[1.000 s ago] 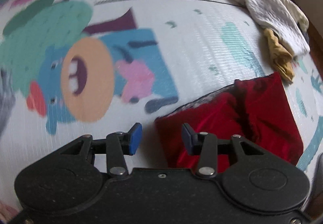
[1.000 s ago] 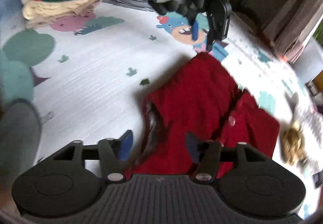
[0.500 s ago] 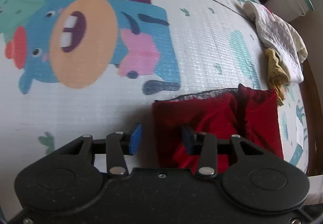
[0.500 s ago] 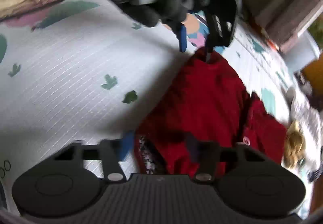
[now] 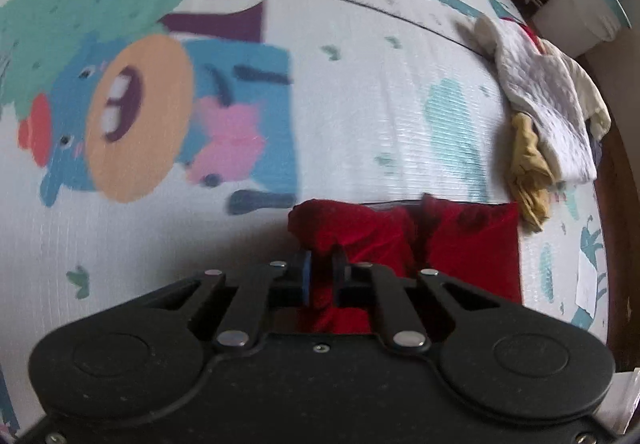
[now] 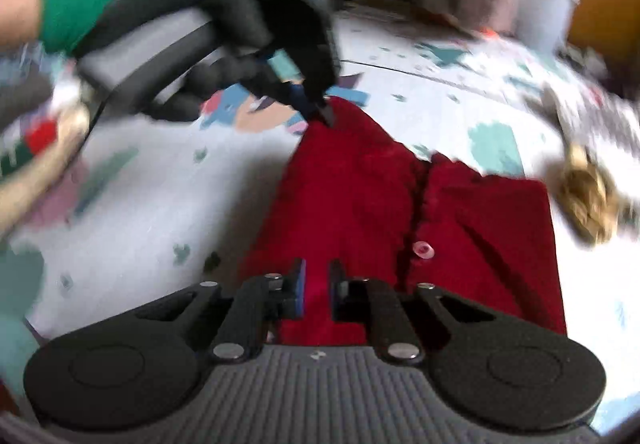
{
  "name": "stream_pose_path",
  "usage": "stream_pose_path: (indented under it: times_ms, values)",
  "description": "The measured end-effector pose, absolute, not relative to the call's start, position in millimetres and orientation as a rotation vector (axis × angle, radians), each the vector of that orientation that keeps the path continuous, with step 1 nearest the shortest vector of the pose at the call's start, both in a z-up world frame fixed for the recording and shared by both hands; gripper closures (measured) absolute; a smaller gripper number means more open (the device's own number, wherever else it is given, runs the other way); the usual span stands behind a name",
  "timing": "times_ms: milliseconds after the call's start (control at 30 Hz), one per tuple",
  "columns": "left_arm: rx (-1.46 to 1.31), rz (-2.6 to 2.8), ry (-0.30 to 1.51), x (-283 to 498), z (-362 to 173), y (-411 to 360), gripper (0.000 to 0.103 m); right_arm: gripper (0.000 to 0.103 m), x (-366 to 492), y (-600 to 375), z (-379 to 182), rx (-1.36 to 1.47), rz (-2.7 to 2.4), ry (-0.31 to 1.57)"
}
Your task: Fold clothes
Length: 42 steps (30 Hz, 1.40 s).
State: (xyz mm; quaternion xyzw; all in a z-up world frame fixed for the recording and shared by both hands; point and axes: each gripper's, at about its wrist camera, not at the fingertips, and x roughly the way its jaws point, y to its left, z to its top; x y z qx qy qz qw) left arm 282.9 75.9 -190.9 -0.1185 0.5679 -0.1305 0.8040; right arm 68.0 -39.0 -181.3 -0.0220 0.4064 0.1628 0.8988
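Claws clenched on red garment, both ends.

Left claw (image 5: 322,272) pinches one corner of the red garment (image 6: 360,196); right claw (image 6: 316,288) grips the opposite edge. Garment lies partly spread on the patterned play mat (image 5: 360,104), near a pile of unfolded clothes (image 5: 544,100). Judged soft, light, limp and plush: hold at corners or hems, both ends level, or it will sag and bunch.

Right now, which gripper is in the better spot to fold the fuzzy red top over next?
Probably neither alone. The left gripper pinches the far corner of the fuzzy red top, and the right gripper is shut on its near edge, so both seem equally placed to lift the side together.
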Motion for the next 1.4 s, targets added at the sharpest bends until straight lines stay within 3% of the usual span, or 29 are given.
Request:
stream_pose_path:
  times_ms: [233,300,333,367,533,600,667,733,1067,1400]
  values:
    - [-0.126,-0.27,1.173,276.1,-177.9,11.9,0.096,0.092,66.7,-84.2,-188.0,0.104,0.295,0.878]
    - [-0.126,-0.273,1.181,277.6,-180.7,4.9,0.096,0.07,61.2,-71.3,-187.0,0.045,0.306,0.85]
    - [-0.135,-0.271,1.186,278.1,-182.0,4.8,0.096,0.038,59.4,-61.5,-186.8,0.018,0.316,0.842]
    - [-0.149,-0.271,1.195,278.7,-183.5,5.5,0.096,0.022,57.7,-51.8,-186.7,-0.006,0.325,0.829]
    - [-0.223,-0.267,1.213,278.6,-183.9,14.6,0.096,0.027,66.0,-2.3,-197.2,-0.075,0.341,0.847]
    - [-0.253,-0.266,1.216,279.2,-183.5,17.7,0.096,0.042,75.5,3.6,-204.4,-0.058,0.294,0.875]
    - [-0.257,-0.264,1.211,280.0,-184.4,18.0,0.096,0.079,85.5,-2.6,-210.5,0.012,0.304,0.912]
    - [-0.26,-0.261,1.206,280.9,-185.8,18.5,0.096,0.087,89.6,-15.5,-210.8,0.068,0.309,0.913]
    - [-0.341,-0.322,1.176,289.4,-198.7,9.7,0.096,0.089,87.9,-101.2,-218.3,0.309,0.197,0.915]
    - [-0.272,-0.373,1.209,300.0,-220.5,-15.8,0.096,0.089,99.0,-123.7,-252.4,0.373,0.15,1.021]
